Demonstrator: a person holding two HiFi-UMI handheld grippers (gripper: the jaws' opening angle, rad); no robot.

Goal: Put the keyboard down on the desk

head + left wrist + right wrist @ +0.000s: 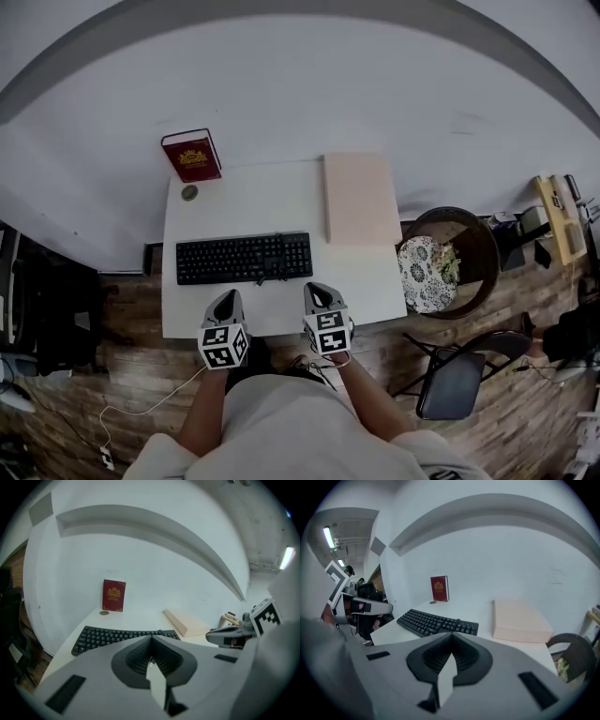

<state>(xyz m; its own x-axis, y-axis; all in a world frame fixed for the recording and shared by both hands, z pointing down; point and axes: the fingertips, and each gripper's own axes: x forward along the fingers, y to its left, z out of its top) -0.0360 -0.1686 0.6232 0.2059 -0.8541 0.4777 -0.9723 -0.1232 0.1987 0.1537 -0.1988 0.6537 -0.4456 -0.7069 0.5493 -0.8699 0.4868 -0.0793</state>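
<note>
White wall (300, 94) rises behind a white tabletop (244, 202), which stands on a brick-patterned floor. At the tabletop's right rear lies a pale pink box (360, 199). The black keyboard (244, 258) lies flat toward the front, its cable meeting it at the near edge. A red book (191, 156) stands against the wall at the back left corner, with a small round object (189, 193) just in front of it. The left gripper (225, 305) and right gripper (316, 292) hover side by side at the front edge, near the keyboard but apart from it. Each has its fingers pressed together on nothing. The putting-down looks finished, and the next move seems only to call for drawing both grippers clear.
</note>
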